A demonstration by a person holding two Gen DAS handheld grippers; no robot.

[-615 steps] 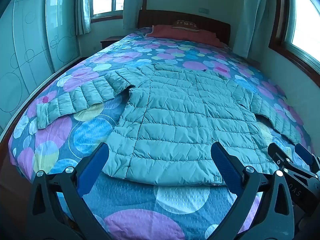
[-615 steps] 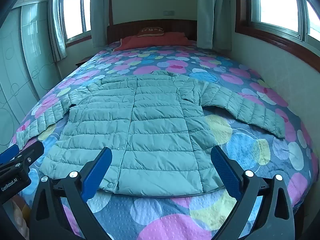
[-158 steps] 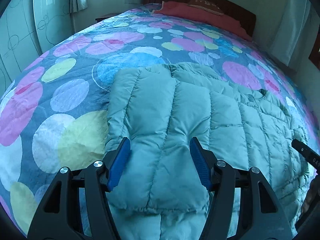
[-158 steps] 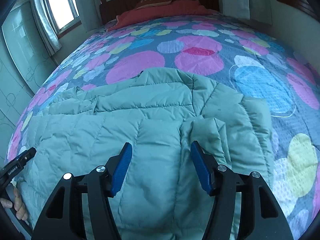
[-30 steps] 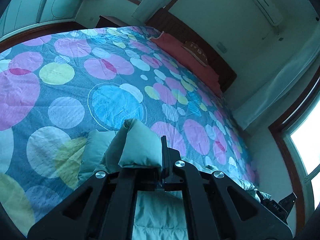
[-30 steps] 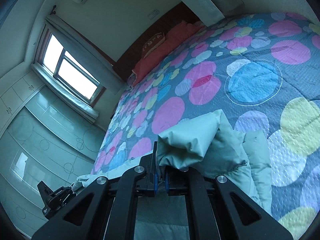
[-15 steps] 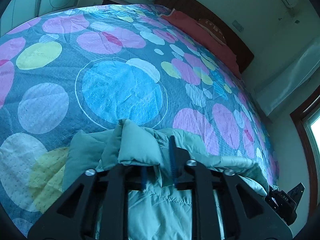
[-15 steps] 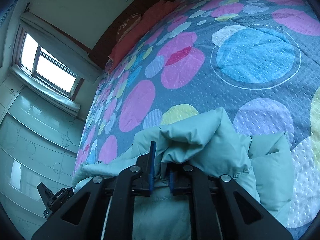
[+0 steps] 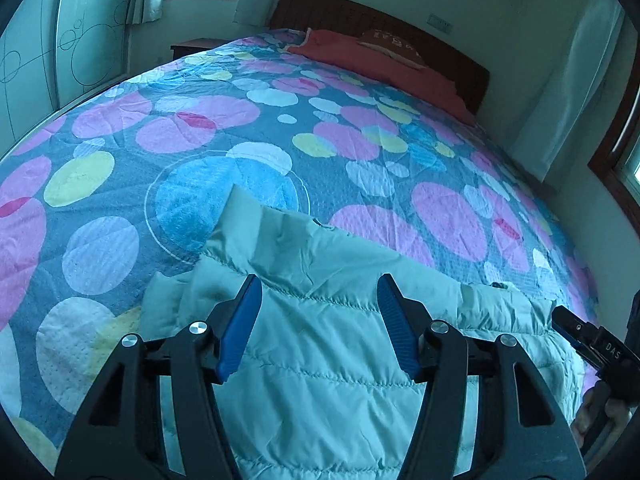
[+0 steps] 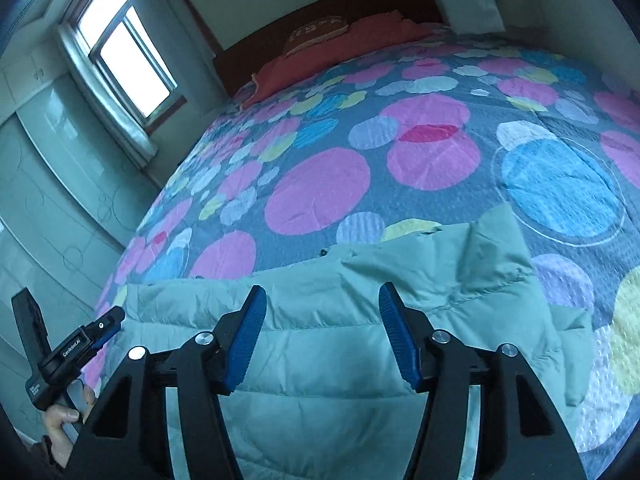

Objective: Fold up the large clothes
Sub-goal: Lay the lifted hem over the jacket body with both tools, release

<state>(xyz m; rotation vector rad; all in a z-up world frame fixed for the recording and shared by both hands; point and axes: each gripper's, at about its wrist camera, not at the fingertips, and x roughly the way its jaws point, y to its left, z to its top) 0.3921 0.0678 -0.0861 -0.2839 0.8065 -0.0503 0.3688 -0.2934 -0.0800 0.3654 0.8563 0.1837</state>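
Observation:
A pale green quilted puffer jacket lies folded on the bed, its far edge a thick fold. It also shows in the right wrist view. My left gripper is open and empty, hovering just above the jacket's left part. My right gripper is open and empty above the jacket's right part. The right gripper's tip shows at the right edge of the left wrist view; the left gripper's tip shows at the lower left of the right wrist view.
The bed has a blue cover with pink, yellow and blue circles. Red pillows lie against the dark wooden headboard. A wardrobe stands left of the bed, and a wall with a window frame stands to its right.
Both grippers have opened and let go of the jacket's bunched edge. The folded edge now lies flat on the rest of the jacket.

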